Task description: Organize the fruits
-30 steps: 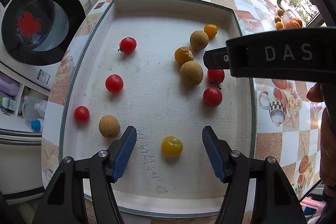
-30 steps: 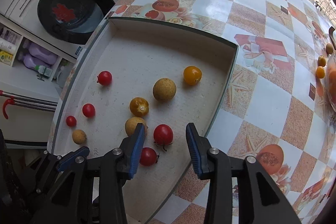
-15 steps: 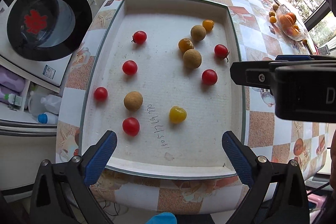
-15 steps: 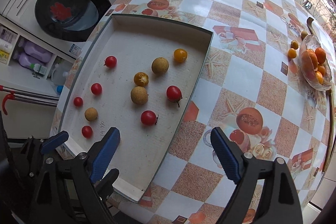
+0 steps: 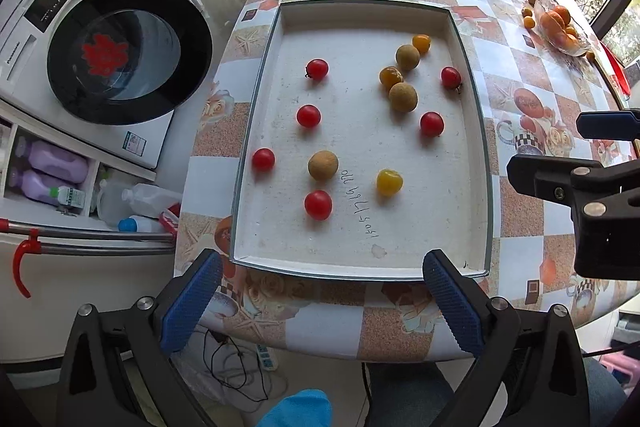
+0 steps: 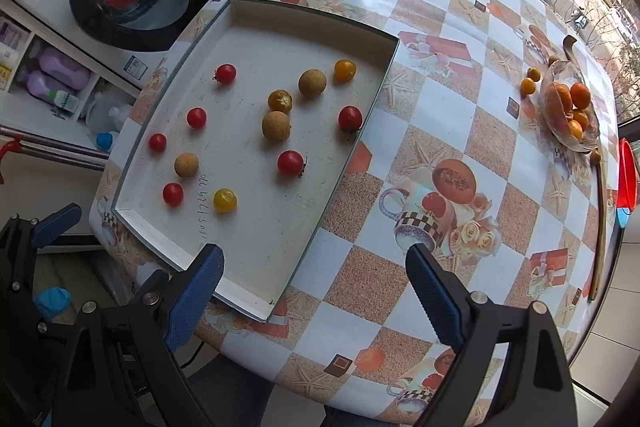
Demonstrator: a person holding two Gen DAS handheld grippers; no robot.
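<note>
I see my left gripper (image 5: 322, 301) and right gripper (image 6: 314, 285) both spread wide, holding nothing, low in frame. The tray (image 5: 360, 269) has its near rim between the left pads; bare tablecloth (image 6: 460, 115) fills the right.

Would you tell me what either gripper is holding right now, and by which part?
Nothing is held: the left gripper and right gripper are both open and empty above the tray.

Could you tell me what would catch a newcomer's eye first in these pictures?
The white tray at the table's near edge, strewn with small loose fruit: red tomatoes mostly left, brown and yellow ones right. Both grippers, left gripper and right gripper, hang open and empty. A washing machine stands left.
</note>
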